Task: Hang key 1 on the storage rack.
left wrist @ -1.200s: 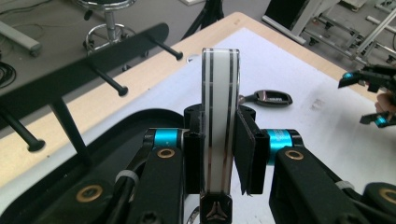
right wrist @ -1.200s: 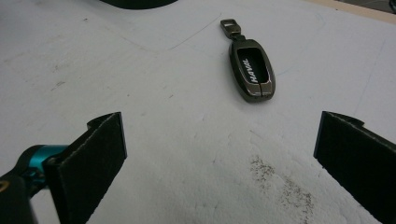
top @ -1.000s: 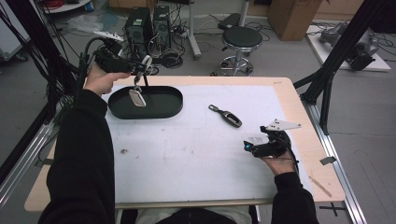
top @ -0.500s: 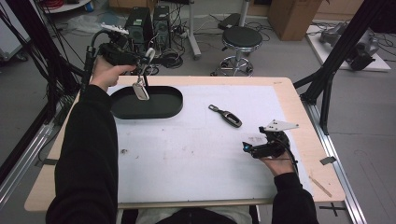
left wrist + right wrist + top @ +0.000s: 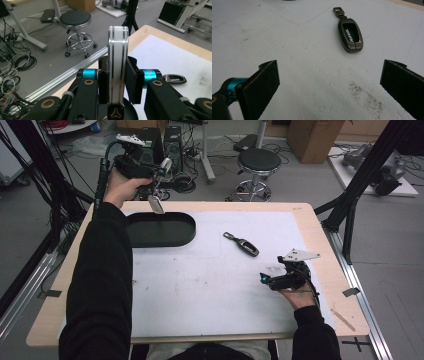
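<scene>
My left gripper point(image 5: 159, 190) is raised over the far left corner of the table, shut on a white key fob with silver stripes point(image 5: 156, 204). In the left gripper view the white fob point(image 5: 117, 62) stands upright between the two pads point(image 5: 131, 80). Just below and nearer lies the oval black tray point(image 5: 165, 232). A dark key fob point(image 5: 242, 243) with a metal loop rests flat mid-table, also seen as the dark fob point(image 5: 350, 33) ahead of my right gripper point(image 5: 329, 80). That right gripper point(image 5: 264, 279) rests low at the table's right, open, nothing between its jaws.
The white mat point(image 5: 210, 285) covers most of the wooden table point(image 5: 305, 210). A black frame strut point(image 5: 350, 215) rises at the right edge. Beyond the far edge stand a round stool point(image 5: 259, 160), computer towers and loose cables on the floor.
My left hand has carried the white fob up and away, from over the tray to past its far left rim. The right gripper and the dark fob have stayed put.
</scene>
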